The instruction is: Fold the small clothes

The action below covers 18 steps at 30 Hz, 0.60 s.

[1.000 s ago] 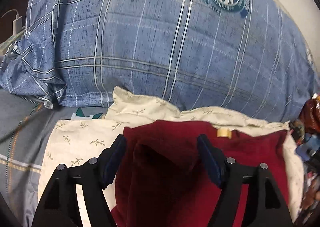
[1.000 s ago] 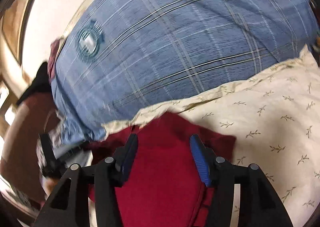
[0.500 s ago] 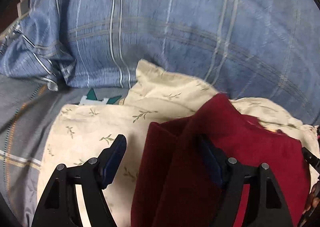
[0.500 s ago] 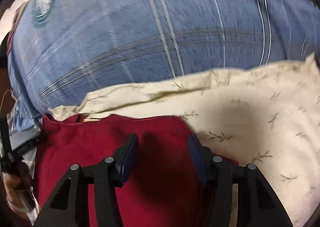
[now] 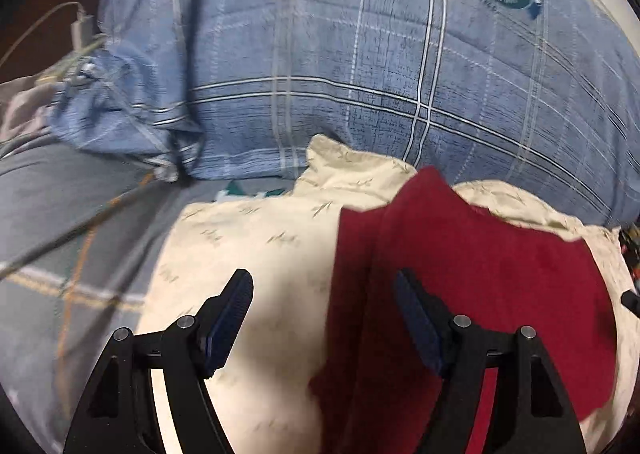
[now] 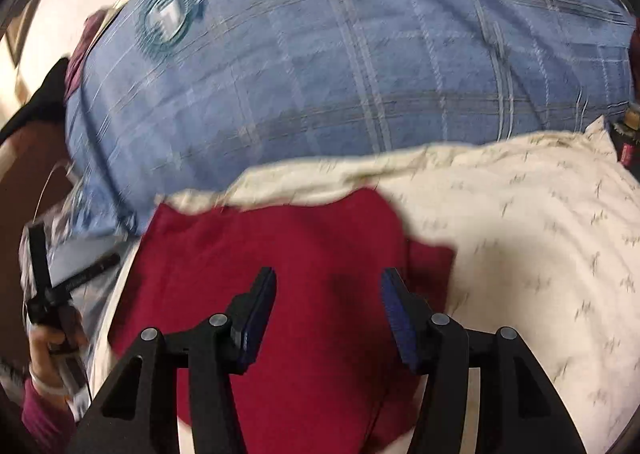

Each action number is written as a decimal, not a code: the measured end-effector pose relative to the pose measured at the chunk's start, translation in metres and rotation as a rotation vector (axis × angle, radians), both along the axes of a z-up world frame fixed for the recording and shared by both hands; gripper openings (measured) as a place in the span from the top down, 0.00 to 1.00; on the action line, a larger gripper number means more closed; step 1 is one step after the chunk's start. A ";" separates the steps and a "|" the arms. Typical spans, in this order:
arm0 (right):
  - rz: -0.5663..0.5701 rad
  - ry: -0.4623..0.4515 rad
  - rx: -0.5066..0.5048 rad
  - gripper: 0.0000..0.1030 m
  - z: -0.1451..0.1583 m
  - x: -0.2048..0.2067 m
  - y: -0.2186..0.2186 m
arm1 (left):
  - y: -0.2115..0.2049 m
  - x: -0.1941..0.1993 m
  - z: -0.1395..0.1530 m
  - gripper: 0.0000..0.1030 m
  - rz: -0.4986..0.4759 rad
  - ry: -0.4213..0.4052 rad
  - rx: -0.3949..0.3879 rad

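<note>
L tool (image 5: pixel 322 318) jaws apart, R tool (image 6: pixel 328 310) jaws apart, both empty

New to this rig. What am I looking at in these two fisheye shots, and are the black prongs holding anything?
There is no robot here: a person holds a pair of hand tongs in each hand, and each has a camera looking forward along its two fingers. One picture comes from the left tongs, the other from the right tongs.

Both look down at a dark red garment lying on a cream cloth with a leaf print, with a big blue checked pillow behind it. Both tongs are open and hold nothing. In the right view, the person's other hand shows at the left edge.
</note>
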State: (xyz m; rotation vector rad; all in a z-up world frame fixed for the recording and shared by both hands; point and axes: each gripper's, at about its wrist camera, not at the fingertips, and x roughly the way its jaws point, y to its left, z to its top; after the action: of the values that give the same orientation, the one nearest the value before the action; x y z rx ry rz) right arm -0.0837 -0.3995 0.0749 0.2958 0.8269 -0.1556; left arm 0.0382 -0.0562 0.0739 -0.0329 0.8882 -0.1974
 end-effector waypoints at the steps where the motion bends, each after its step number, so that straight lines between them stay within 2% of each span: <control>1: 0.007 0.039 -0.014 0.48 -0.012 -0.001 0.004 | 0.005 -0.010 0.001 0.29 0.001 0.004 0.003; 4: 0.001 0.105 -0.065 0.49 -0.034 0.008 0.010 | 0.014 -0.035 -0.006 0.29 0.010 0.042 -0.013; 6: -0.024 0.123 -0.097 0.50 -0.029 0.010 0.017 | 0.018 -0.047 -0.014 0.29 0.015 0.066 -0.040; 7: -0.040 0.132 -0.095 0.47 -0.021 0.013 0.023 | 0.018 -0.050 -0.017 0.29 0.019 0.069 -0.050; 8: -0.035 0.110 -0.078 0.46 -0.012 0.015 0.030 | 0.020 -0.052 -0.020 0.29 0.023 0.075 -0.058; 10: 0.019 0.059 -0.087 0.46 0.006 0.021 0.053 | 0.021 -0.053 -0.023 0.29 0.028 0.084 -0.076; 13: 0.125 0.011 -0.110 0.46 0.018 0.043 0.096 | 0.022 -0.051 -0.033 0.29 0.029 0.100 -0.110; 18: 0.252 0.030 -0.144 0.50 -0.005 0.110 0.162 | 0.019 -0.043 -0.048 0.28 0.008 0.104 -0.101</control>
State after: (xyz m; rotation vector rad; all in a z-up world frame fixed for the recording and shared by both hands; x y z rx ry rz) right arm 0.0266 -0.2371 0.0701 0.0523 0.8708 0.0168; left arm -0.0046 -0.0369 0.0258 -0.1423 0.9810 -0.2345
